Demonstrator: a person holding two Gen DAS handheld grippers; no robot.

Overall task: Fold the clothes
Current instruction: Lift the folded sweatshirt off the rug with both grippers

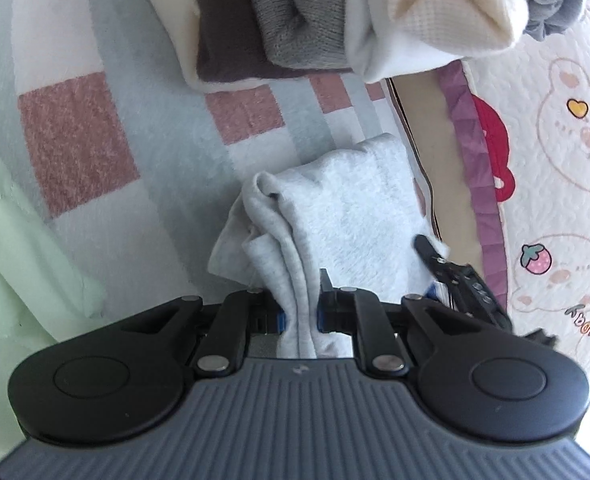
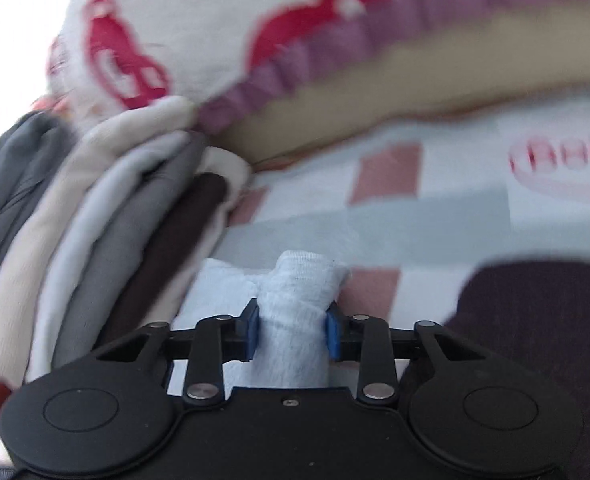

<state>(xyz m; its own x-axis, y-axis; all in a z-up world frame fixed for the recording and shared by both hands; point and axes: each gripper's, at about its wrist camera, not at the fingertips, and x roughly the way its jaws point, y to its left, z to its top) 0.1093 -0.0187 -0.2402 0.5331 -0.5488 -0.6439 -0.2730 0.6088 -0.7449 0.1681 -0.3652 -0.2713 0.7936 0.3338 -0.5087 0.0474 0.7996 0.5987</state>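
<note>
A light grey garment (image 1: pixel 355 208) lies bunched on the checked blanket (image 1: pixel 95 140). My left gripper (image 1: pixel 299 308) is shut on a folded edge of it, with the cloth squeezed between the blue pads. At the garment's right edge, one of the right gripper's black fingers (image 1: pixel 429 246) touches the cloth. In the right wrist view, the right gripper (image 2: pixel 293 332) is shut on a thick bunch of the same grey garment (image 2: pixel 299 280), which bulges out past the pads. That view is motion-blurred.
A stack of folded clothes (image 1: pixel 295 20) in grey, brown, white and cream lies on the blanket just beyond the garment (image 2: pixel 95 220). A pale green garment (image 1: pixel 15 260) lies left. A cartoon-print quilt (image 1: pixel 555 140) with a purple frill borders the right. A dark cloth (image 2: pixel 535 320) lies nearby.
</note>
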